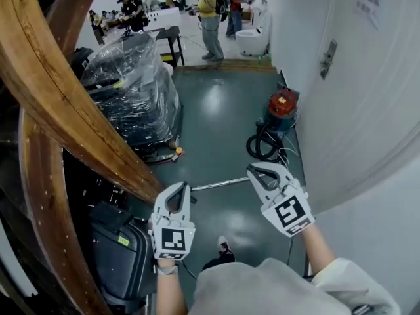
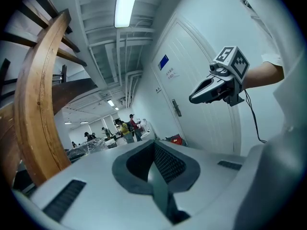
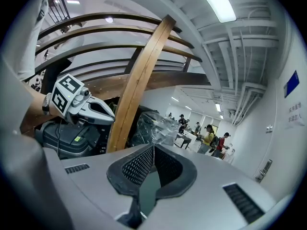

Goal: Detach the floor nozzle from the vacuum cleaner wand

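Two-handed, holds white left gripper point(image 1: 179, 186) and white right gripper point(image 1: 253, 170) pressed together, empty, probably for reaching slim silver metal wand point(image 1: 220, 184) ahead

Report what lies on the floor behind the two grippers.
A thin metal wand lies on the green floor; beyond it stand a red vacuum cleaner and coiled black hose. The right gripper covers one end of the wand, so no nozzle shows.
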Motion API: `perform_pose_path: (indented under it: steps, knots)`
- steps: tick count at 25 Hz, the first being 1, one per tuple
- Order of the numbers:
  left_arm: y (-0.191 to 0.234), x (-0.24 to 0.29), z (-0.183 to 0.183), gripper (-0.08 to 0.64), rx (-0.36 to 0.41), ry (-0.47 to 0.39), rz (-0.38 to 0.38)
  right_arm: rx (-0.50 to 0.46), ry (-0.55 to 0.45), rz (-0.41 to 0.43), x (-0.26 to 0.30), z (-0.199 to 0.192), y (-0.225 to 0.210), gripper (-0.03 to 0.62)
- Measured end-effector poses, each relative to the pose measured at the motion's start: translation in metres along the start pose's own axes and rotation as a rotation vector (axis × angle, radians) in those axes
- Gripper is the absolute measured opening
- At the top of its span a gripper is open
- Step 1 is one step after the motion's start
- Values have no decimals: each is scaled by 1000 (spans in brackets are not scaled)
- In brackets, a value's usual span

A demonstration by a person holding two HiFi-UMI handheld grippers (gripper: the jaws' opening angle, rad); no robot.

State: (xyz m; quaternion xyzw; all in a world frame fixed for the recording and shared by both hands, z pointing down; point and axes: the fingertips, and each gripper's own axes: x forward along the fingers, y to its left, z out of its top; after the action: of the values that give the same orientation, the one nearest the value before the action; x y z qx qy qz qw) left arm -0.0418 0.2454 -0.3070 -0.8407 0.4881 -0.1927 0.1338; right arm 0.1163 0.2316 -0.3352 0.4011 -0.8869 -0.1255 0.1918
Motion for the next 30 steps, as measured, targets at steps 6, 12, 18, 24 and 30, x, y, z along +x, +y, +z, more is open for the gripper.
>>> perform_pose_path:
  steps: [6, 12, 18, 24, 30]
  knots:
    - [18, 40, -13, 0, 31, 10, -87, 0, 13, 33, 51, -2, -13, 29]
    - [32, 69, -32, 0, 59, 14, -171, 16, 12, 45, 96, -4, -21, 29]
    - [56, 92, -58, 0, 14, 49, -187, 12, 74, 78, 133, -19, -19, 29]
    - [76, 105, -84, 0, -23, 104, -161, 54, 95, 133, 157, -29, -14, 29]
    - [89, 114, -109, 0, -83, 148, -134, 58, 119, 165, 178, -42, -11, 29]
